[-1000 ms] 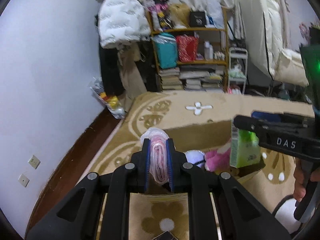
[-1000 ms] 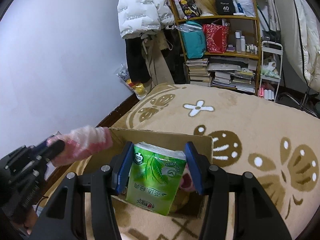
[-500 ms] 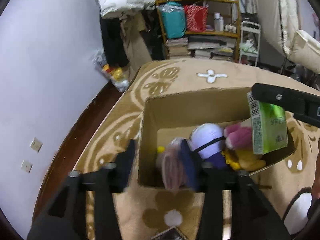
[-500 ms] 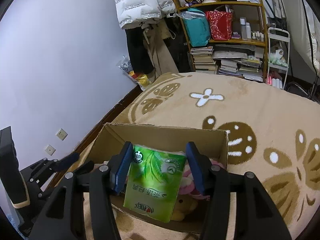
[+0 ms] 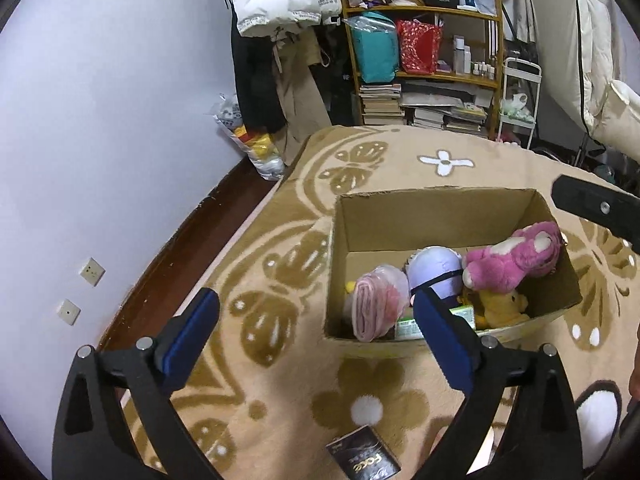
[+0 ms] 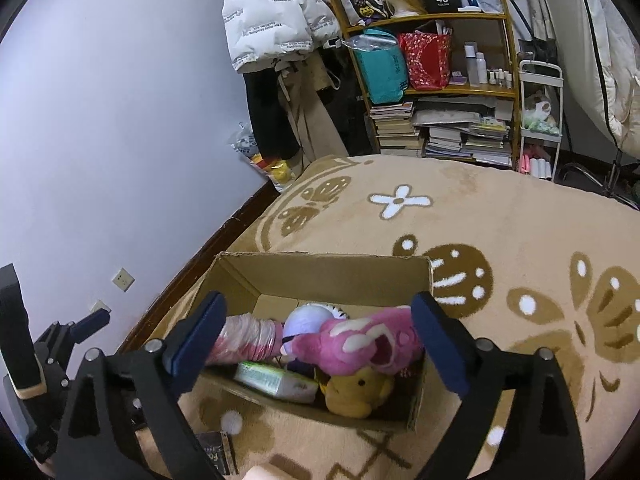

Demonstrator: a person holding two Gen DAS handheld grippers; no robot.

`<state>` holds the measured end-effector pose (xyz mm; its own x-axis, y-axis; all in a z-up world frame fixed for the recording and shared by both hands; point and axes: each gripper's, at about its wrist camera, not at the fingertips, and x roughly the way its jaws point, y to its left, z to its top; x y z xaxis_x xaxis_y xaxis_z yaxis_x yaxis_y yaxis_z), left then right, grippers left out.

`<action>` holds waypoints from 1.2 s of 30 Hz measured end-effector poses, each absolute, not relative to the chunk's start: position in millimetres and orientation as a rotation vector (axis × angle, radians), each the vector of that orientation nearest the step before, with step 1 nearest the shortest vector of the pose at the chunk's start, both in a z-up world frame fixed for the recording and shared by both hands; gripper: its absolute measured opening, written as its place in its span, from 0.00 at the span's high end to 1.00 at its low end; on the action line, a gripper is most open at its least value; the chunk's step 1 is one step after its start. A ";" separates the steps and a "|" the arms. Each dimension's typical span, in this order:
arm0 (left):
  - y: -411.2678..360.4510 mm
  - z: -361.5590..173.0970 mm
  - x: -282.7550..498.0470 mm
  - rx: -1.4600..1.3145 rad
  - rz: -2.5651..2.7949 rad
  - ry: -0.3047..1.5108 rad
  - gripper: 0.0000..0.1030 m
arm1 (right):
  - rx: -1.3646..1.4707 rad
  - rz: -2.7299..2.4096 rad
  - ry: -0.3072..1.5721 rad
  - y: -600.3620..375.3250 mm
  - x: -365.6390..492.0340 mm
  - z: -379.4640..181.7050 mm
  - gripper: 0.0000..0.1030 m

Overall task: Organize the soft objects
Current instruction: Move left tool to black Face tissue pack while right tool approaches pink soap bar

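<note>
Cardboard box (image 5: 436, 216) on rug (image 5: 400, 152), plush toys (image 5: 512, 252) inside (tissue pack (image 6: 276, 380) beneath), shelf (image 5: 424, 72) behind

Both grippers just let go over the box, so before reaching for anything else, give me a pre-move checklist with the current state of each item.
1. left gripper empty: ok, jaws have just been opening, nothing between them.
2. right gripper empty: ok, jaws have just been opening, wide apart above the box.
3. pink bagged roll inside the cardboard box: ok, lying at its left end.
4. green tissue pack inside the box: ok, lying flat by the near wall.
5. Plush toys contained: ok, pink plush lies on top, yellow plush beneath.
6. More soft items left outside: cannot tell; only a dark packet shows on the rug.
</note>
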<state>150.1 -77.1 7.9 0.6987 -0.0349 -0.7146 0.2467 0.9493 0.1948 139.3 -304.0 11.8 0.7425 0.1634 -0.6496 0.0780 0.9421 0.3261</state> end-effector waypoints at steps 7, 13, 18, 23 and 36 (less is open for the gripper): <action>-66.5 34.5 128.7 0.300 -0.160 0.752 0.01 | 0.330 0.027 0.715 -301.6 113.8 29.8 0.00; -55.0 44.8 114.7 0.305 -0.128 0.758 0.00 | 0.284 -0.019 0.690 -296.3 89.8 38.1 0.00; -42.3 47.6 101.5 0.268 -0.129 0.780 0.01 | 0.309 -0.024 0.698 -293.4 70.9 32.7 0.00; -34.3 40.1 88.1 0.262 -0.120 0.798 0.00 | 0.306 -0.006 0.727 -280.7 54.3 19.4 0.00; -9.6 18.3 51.4 0.199 -0.106 0.780 0.01 | 0.316 -0.011 0.705 -266.7 10.2 8.6 0.00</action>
<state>51.4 -9.6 18.3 0.7068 -0.0216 -0.7071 0.1683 0.9760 0.1384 10.2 -266.7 8.6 0.7637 0.0959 -0.6384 0.1156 0.9526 0.2815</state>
